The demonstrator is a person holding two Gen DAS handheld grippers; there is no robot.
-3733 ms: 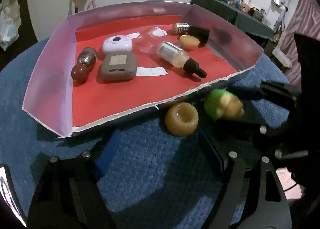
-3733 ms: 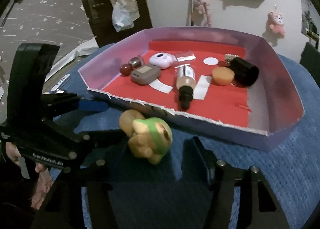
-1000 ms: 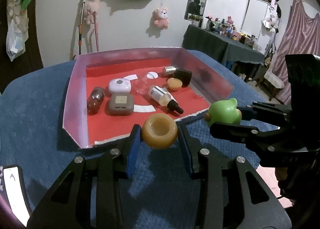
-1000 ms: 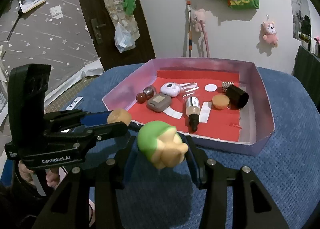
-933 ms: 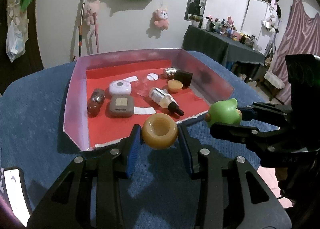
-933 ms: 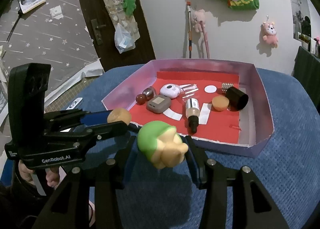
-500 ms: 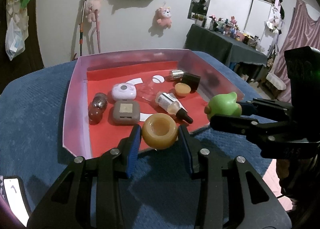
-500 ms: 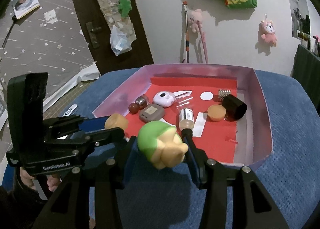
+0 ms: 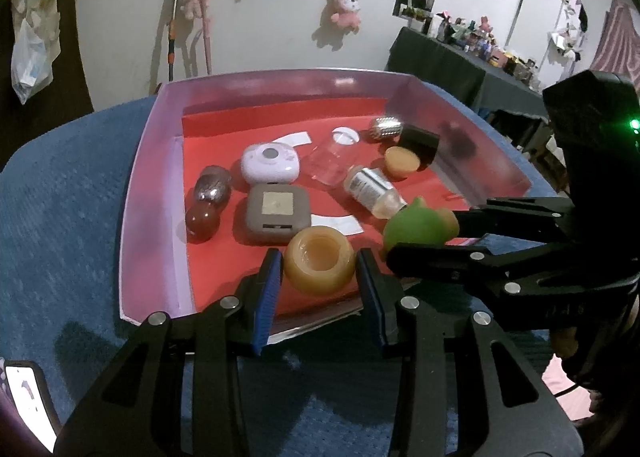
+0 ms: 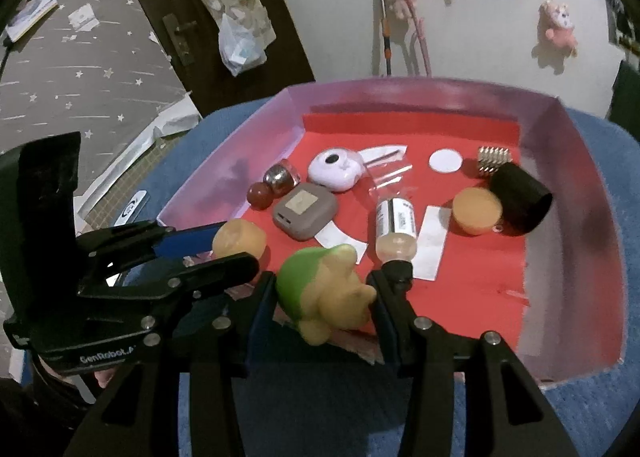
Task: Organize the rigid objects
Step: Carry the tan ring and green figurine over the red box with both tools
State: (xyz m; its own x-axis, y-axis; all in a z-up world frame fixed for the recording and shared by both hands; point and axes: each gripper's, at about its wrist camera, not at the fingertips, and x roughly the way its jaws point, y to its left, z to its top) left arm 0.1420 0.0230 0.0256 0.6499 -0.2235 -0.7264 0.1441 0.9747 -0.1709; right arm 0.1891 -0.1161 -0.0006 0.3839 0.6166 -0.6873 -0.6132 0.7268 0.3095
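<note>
My left gripper (image 9: 319, 277) is shut on a round amber cup (image 9: 319, 265), held above the near edge of the pink-walled tray (image 9: 152, 177) with its red floor. The same amber cup (image 10: 239, 238) shows at the left in the right wrist view. Beside it, my right gripper (image 10: 325, 297) is shut on a green and yellow toy figure (image 10: 324, 289), also over the tray's near edge. That toy figure (image 9: 418, 226) appears to the right in the left wrist view, pinched by the right gripper (image 9: 424, 235).
In the tray lie a grey square case (image 9: 277, 213), a white round device (image 9: 270, 169), a dropper bottle (image 10: 396, 229), a dark red ball (image 9: 202, 222), a silver ball (image 9: 212, 188), an orange disc (image 10: 477, 211), a black cylinder (image 10: 520, 199) and a ribbed metal piece (image 10: 494, 159). Blue carpet (image 9: 60, 225) surrounds it.
Both grippers have carried their objects forward, from in front of the tray to above its near edge. The tray looms larger. Neither grip has altered.
</note>
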